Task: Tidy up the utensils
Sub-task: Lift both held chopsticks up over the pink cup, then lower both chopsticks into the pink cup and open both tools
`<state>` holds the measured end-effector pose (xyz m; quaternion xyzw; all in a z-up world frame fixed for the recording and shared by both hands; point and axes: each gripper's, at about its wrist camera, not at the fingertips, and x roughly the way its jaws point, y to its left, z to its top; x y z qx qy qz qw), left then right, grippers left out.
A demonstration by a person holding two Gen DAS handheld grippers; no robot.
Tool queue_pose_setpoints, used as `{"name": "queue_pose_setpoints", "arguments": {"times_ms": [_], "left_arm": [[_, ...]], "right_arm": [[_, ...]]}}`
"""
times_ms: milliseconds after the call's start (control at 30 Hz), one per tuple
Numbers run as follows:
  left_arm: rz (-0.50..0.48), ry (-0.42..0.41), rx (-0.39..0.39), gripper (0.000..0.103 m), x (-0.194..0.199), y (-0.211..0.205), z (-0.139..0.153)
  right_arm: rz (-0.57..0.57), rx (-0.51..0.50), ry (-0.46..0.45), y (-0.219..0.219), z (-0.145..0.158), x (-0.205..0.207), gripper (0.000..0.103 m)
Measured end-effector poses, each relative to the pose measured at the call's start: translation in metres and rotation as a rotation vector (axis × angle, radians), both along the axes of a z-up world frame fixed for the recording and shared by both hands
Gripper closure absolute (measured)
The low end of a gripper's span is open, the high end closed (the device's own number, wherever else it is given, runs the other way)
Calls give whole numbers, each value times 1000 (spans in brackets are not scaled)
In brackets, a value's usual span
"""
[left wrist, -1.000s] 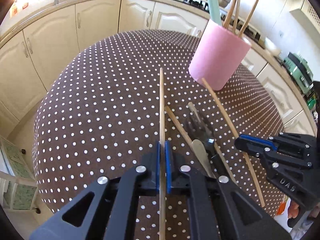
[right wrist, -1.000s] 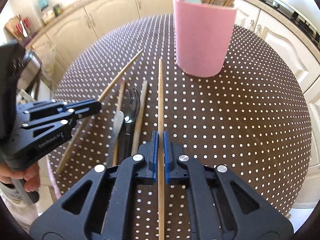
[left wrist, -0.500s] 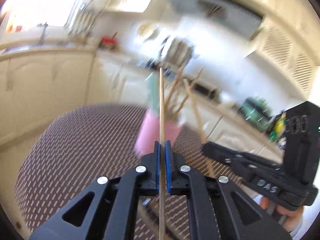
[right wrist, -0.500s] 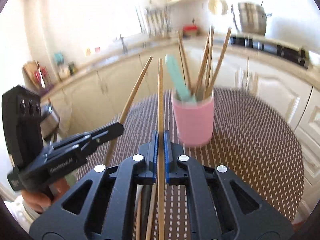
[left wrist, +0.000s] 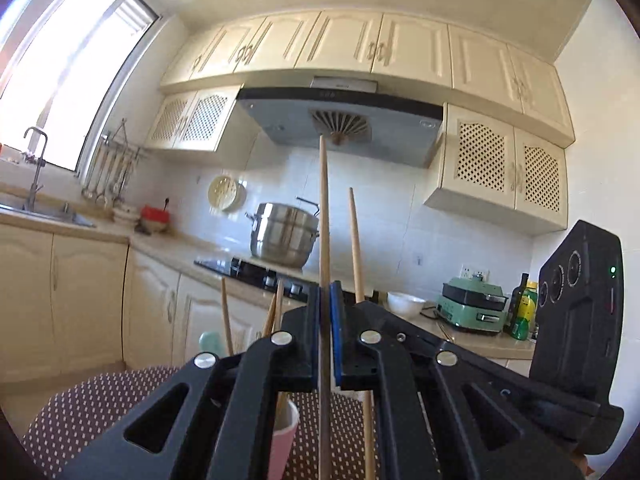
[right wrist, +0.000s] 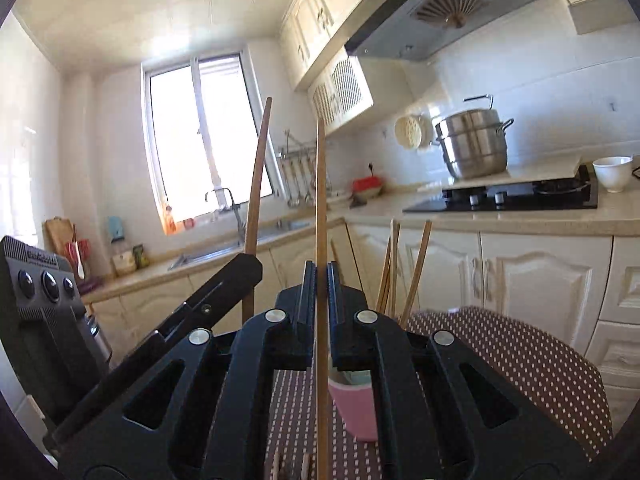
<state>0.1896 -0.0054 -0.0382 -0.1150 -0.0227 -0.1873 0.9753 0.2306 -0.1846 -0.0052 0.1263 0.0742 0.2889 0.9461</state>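
Chopstick in left gripper points straight ahead, level.

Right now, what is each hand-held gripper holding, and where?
Each grips one long wooden chopstick partway along its length: left hand-held gripper holds one, right hand-held gripper another.

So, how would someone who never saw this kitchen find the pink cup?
Start at the table with the brown dotted cloth, in front of the cream cabinets. The pink cup stands on it, just behind the right hand-held gripper. It is the only pink thing there, and wooden chopsticks stick up out of it.
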Motion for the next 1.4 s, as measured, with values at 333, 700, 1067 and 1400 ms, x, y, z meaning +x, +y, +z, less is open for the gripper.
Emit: {"name": "queue_pose_setpoints", "arguments": {"times_ms": [333, 700, 1067, 1400], "left_arm": [[15, -27, -36, 98, 53, 11, -3], [56, 20, -108, 98, 101, 34, -27], [73, 58, -110, 98, 117, 36, -48], [82, 106, -126, 78, 117, 45, -51]], "right_arm": [[-50, 51, -52, -1, 3, 41, 97], [-72, 82, -49, 8, -20, 74, 97], [-72, 85, -33, 14, -34, 84, 97], [-76, 64, -22, 15, -36, 82, 97]]}}
